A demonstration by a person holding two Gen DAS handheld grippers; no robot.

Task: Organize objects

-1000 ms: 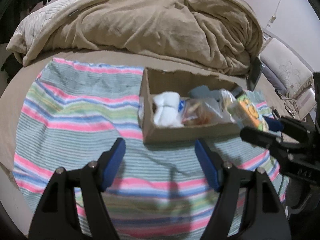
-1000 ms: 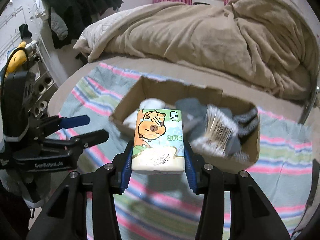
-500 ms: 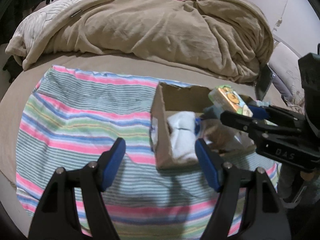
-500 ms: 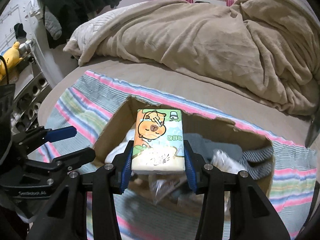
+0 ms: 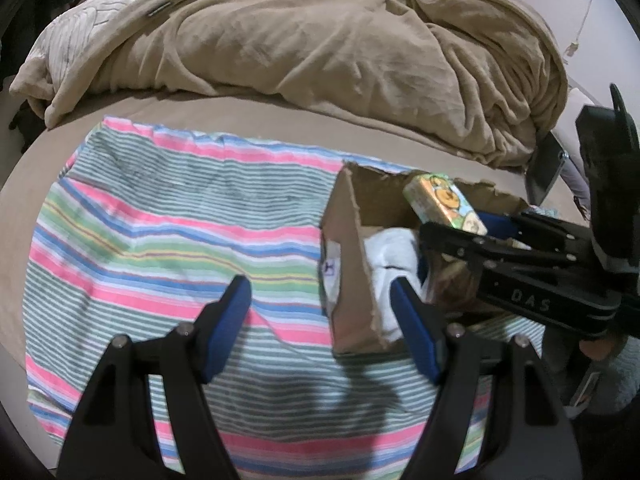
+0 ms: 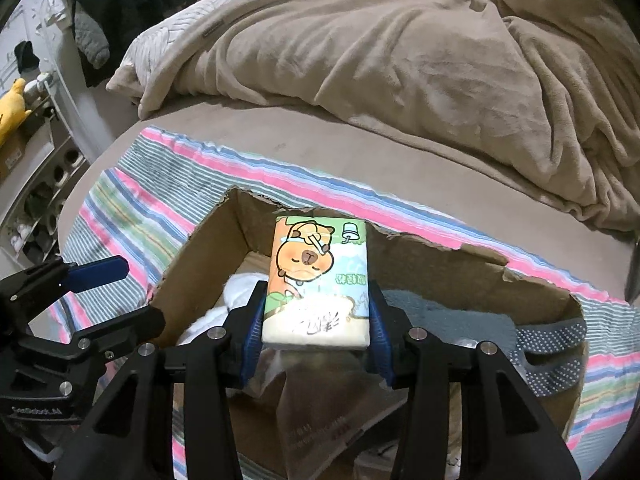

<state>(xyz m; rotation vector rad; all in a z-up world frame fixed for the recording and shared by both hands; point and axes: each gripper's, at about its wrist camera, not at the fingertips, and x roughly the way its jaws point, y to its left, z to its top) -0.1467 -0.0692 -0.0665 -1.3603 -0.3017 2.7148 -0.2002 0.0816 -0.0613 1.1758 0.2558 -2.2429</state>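
Observation:
My right gripper (image 6: 316, 320) is shut on a tissue pack with a cartoon capybara (image 6: 318, 280) and holds it above the open cardboard box (image 6: 440, 256). The pack also shows in the left wrist view (image 5: 444, 202), over the box (image 5: 352, 232). The box holds white cloth (image 5: 390, 256), a grey sock (image 6: 440, 316) and a clear plastic bag (image 6: 320, 412). My left gripper (image 5: 320, 312) is open and empty, low over the striped cloth (image 5: 180, 232) by the box's left end. It also shows in the right wrist view (image 6: 120, 292).
A crumpled tan duvet (image 5: 320, 40) fills the back of the bed. A shelf with a yellow plush toy (image 6: 12, 104) and hanging dark clothes (image 6: 120, 8) stand to the left. A chair (image 5: 548, 160) stands at the bed's right edge.
My right gripper has moved forward and down with the tissue pack, from in front of the box to over its inside. My left gripper has shifted left, away from the box's front.

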